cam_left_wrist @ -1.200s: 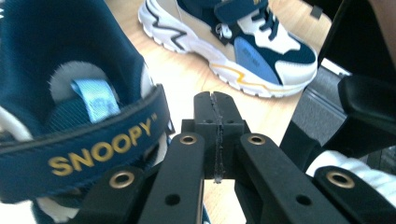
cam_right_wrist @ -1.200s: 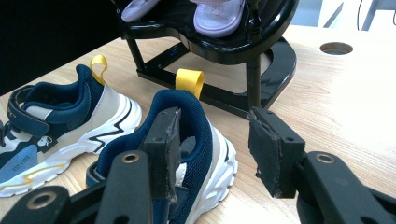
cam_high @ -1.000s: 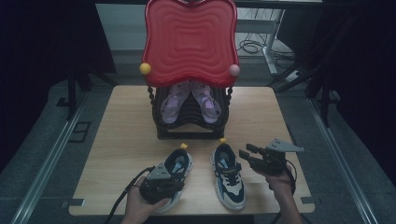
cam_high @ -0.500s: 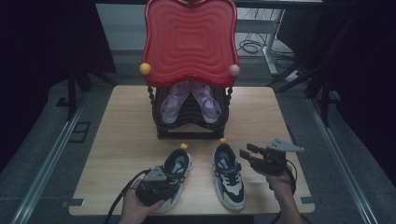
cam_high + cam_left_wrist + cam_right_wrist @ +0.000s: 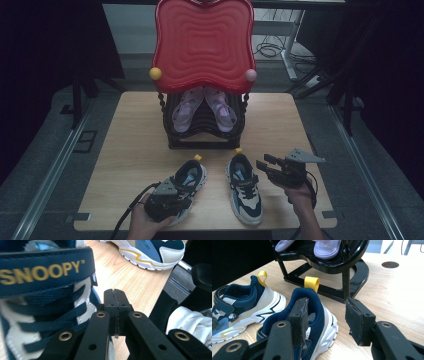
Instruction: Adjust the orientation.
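From the high view, my two sneakers lie near the front edge of the wooden desk [image 5: 130, 145]. The left sneaker [image 5: 187, 180] sits just inside that edge, and the right sneaker [image 5: 245, 187] is beside it with a strip of bare wood between them. Behind them stands a black shoe rack [image 5: 205, 135] under a red wavy top, with a pair of lilac sandals [image 5: 204, 107] inside. Open desk spreads on both sides of the rack; dark floor surrounds the desk. My left claw [image 5: 167, 200] rests over the rear of the left sneaker, hand under it. My right claw [image 5: 265, 165] hovers level just beside the right sneaker, pointing at it.

In the left gripper view, my left claw [image 5: 116, 298] is fully closed, pads pressed together with nothing between them, just beside the laces and the strap.

In the right gripper view, my right claw [image 5: 325, 315] stands partly open, empty, one pad against the right sneaker's [image 5: 312, 312] heel collar.
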{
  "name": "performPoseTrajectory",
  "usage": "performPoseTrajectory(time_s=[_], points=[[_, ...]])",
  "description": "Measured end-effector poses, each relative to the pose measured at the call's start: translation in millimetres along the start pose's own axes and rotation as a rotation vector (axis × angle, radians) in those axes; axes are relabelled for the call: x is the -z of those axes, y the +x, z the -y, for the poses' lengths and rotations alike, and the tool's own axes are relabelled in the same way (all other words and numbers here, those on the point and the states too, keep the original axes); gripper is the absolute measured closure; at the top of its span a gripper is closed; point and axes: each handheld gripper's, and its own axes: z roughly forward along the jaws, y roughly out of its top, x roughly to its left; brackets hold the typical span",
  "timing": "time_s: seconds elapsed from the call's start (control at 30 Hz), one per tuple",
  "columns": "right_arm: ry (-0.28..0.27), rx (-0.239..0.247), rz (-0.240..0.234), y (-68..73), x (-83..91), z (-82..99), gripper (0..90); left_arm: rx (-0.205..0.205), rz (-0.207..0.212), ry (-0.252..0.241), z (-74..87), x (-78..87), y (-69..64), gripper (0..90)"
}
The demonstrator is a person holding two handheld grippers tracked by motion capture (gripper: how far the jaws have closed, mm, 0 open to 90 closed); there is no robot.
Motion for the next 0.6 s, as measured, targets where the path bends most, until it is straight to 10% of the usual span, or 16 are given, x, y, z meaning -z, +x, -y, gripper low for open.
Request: performPoseTrajectory(time_s=[0.6], points=[[-0.009,-0.003,-0.001,-0.9,1.6,-0.4,52.7,0.094,-0.071,-0.029,19.5,28.2,32.0,90.0]])
